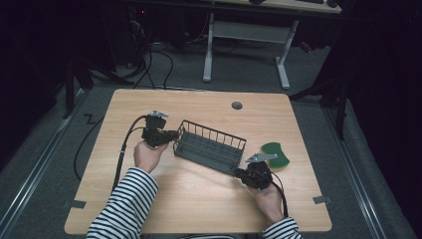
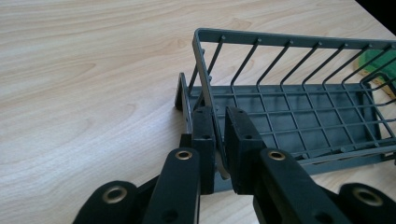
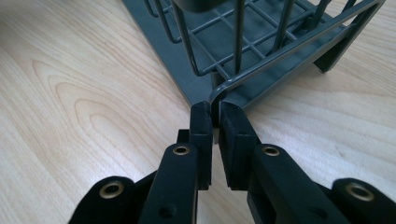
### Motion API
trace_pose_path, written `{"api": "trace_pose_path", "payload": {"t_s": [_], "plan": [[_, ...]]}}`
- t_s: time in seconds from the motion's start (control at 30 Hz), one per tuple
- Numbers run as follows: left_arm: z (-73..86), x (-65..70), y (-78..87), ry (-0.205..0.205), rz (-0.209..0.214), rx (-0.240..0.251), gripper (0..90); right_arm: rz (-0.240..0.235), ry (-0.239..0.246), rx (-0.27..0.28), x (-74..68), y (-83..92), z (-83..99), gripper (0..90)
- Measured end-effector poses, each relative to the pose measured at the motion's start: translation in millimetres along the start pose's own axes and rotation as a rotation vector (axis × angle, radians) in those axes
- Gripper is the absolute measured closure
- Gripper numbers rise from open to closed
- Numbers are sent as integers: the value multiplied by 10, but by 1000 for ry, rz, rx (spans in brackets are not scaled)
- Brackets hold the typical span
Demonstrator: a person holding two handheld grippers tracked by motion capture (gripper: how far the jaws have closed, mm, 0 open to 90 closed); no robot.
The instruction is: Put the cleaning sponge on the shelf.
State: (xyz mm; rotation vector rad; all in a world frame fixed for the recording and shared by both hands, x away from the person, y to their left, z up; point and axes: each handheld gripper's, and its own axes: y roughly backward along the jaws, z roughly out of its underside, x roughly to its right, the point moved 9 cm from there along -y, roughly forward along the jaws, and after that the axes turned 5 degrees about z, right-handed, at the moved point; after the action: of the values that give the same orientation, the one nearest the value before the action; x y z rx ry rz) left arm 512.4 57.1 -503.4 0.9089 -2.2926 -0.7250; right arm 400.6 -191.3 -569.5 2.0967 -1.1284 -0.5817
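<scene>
Rack (image 1: pixel 209 147), dark grey wire, gripped at both ends at once. Sits mid-bench (image 1: pixel 199 199), long axis running diagonally from far-left down to near-right in the high view.

Nearest: right tool (image 1: pixel 238 174) at the near-right corner of the rack. Jaws pinched almost together on the rack's bent rim corner (image 3: pixel 215 95); pads flat against either side of the frame, nothing else between them. Rack stretches away from this tool, up and to the left.

Farther: left tool (image 1: pixel 175 135) at the rack's far-left end. Jaws likewise nearly closed, clamped across the upright end rail (image 2: pixel 209 100); rail runs straight between the pads. Rack extends away from this tool toward the right, base grid and side bars visible beyond.

Farther right, just past the near-right end: green sponge (image 1: pixel 275 155), lying flat on the bench, close to the rack's corner, apparently not touching.

Judgement: each hand at its own end, so the long axis lies between the two tools; any lift or slide must keep both ends moving together, or the rack twists in the grip.
</scene>
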Motion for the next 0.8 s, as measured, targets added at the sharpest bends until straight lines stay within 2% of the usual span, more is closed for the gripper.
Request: {"api": "trace_pose_path", "payload": {"t_s": [0.23, 0.5, 0.6, 0.67, 0.8], "plan": [[35, 108, -2, -29, 4, -22, 825, -2, -6, 1, 4, 83, 92, 842], [38, 142, -19, -41, 9, -14, 815, -5, -20, 4, -1, 121, 154, 830], [50, 117, -14, -37, 9, 1, 712, -4, -27, -1, 28, 105, 180, 715], [60, 96, -2, -32, 11, 10, 683, -9, -34, -2, 29, 107, 187, 690], [68, 58, 42, -21, 10, 27, 527, 10, -40, 7, 67, 139, 204, 592]]}}
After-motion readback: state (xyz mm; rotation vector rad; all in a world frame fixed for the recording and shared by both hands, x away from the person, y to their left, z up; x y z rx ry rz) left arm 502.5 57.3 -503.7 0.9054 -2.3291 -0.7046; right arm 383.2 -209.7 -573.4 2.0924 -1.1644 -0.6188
